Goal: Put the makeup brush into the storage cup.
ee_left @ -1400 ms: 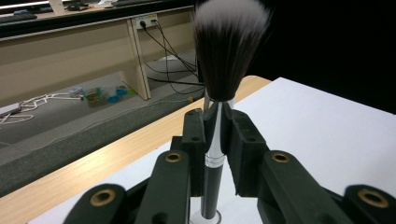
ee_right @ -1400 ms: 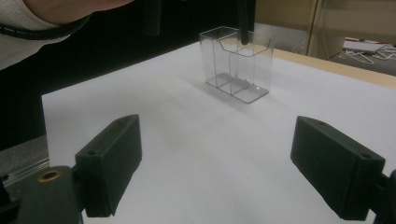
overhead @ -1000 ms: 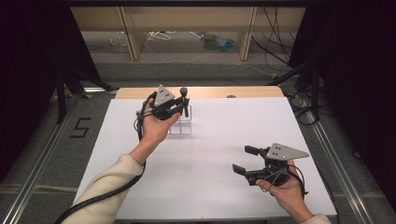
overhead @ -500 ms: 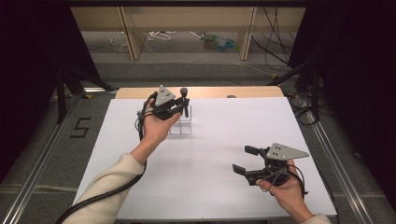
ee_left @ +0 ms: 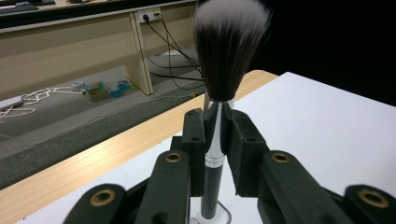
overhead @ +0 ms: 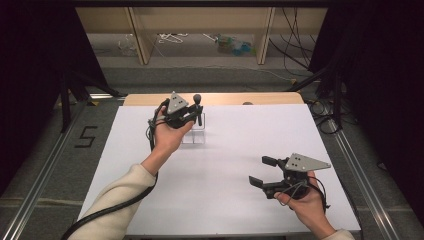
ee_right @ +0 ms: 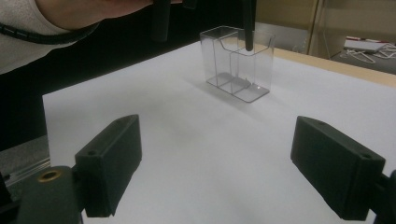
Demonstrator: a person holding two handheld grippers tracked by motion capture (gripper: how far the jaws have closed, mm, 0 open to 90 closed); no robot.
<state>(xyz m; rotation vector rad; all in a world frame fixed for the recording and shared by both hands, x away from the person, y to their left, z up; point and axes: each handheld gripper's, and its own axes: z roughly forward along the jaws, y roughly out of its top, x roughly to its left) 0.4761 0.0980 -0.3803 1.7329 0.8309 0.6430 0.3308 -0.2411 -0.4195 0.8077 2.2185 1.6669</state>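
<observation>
Over the last second nothing had shifted: the left gripper (overhead: 192, 116) stayed above the clear acrylic organizer (overhead: 194, 135) at the far side of the white table (overhead: 220, 190), its jaws pinching the silver ferrule of an upright makeup brush (ee_left: 219, 107) whose handle tip hung just inside one compartment. The right gripper (overhead: 263, 171) kept resting near the table's front edge, well apart, jaws spread and empty. The pause suggested the brush was lined up, with lowering and release yet to come.
</observation>
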